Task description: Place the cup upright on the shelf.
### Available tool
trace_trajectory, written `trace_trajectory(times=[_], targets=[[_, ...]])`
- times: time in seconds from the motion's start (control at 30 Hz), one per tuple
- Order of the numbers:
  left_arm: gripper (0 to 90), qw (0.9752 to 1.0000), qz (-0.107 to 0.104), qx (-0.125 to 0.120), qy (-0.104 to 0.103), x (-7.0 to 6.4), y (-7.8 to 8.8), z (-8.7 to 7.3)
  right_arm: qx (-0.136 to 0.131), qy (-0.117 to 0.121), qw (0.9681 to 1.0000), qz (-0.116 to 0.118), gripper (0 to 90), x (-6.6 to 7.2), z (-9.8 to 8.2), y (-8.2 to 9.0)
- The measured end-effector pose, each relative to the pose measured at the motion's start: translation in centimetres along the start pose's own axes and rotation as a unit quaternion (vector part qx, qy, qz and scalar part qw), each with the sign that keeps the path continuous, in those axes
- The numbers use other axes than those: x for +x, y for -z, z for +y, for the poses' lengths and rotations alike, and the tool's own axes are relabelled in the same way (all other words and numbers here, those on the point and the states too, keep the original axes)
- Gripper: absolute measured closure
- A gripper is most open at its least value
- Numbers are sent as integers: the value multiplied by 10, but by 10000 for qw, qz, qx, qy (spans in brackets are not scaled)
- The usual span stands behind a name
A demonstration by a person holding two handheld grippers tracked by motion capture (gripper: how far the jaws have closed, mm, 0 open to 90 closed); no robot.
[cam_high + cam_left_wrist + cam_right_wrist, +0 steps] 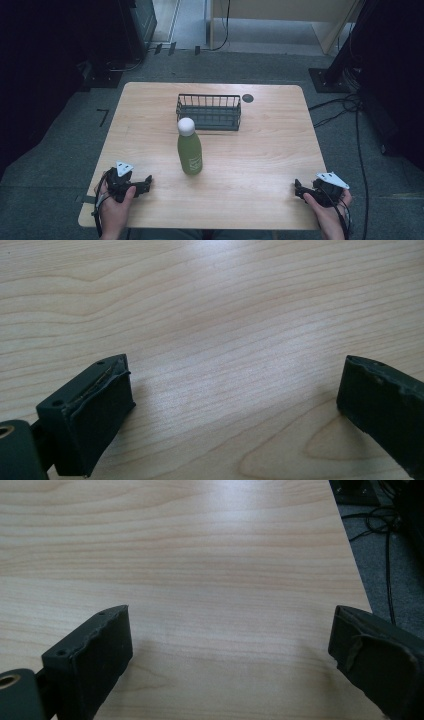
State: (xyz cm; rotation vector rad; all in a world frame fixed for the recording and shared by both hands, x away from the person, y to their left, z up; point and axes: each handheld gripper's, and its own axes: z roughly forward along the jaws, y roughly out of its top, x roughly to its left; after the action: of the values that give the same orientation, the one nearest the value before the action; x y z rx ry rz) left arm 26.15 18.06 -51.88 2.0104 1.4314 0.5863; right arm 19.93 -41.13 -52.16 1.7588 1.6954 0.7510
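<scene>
A green bottle [190, 152] with a white cap stands upright near the middle of the wooden table [260, 150]. Behind it sits a dark wire basket [209, 111]. My left gripper [146, 181] rests at the table's front left in a hand, well to the left of the bottle. Its jaws stand wide apart over bare wood, so the left gripper [235, 390] is open. My right gripper [297, 188] rests at the front right corner. Seen from its own camera, the right gripper [230, 635] is open with nothing between the jaws.
A small dark round disc [247, 98] lies at the back of the table, right of the basket. Cables [345, 107] trail on the grey floor to the right. The table's right edge [350, 555] runs close to my right gripper.
</scene>
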Motion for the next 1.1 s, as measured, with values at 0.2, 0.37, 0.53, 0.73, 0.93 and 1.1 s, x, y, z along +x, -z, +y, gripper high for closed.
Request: trace_trajectory(times=[0.2, 0.37, 0.53, 0.73, 0.93, 1.1], targets=[[16, 10000, 0, 3, -2, 0, 0, 0, -148, 29, 9998, 111, 40, 10, 8, 4], [16, 10000, -1, 5, -1, 0, 0, 0, -258, 139, 9992, 278, 42, 25, 18, 8], [15, 10000, 0, 2, 0, 0, 0, 0, -347, 292, 9979, 454, 43, 41, 25, 10], [16, 10000, -1, 3, -1, 0, 0, 0, -486, 439, 9957, 656, 43, 59, 36, 13], [16, 10000, -1, 3, -2, 0, 0, 0, -561, 522, 9937, 819, 44, 75, 45, 14], [16, 10000, -1, 2, -2, 0, 0, 0, -664, 611, 9909, 995, 44, 91, 54, 16]])
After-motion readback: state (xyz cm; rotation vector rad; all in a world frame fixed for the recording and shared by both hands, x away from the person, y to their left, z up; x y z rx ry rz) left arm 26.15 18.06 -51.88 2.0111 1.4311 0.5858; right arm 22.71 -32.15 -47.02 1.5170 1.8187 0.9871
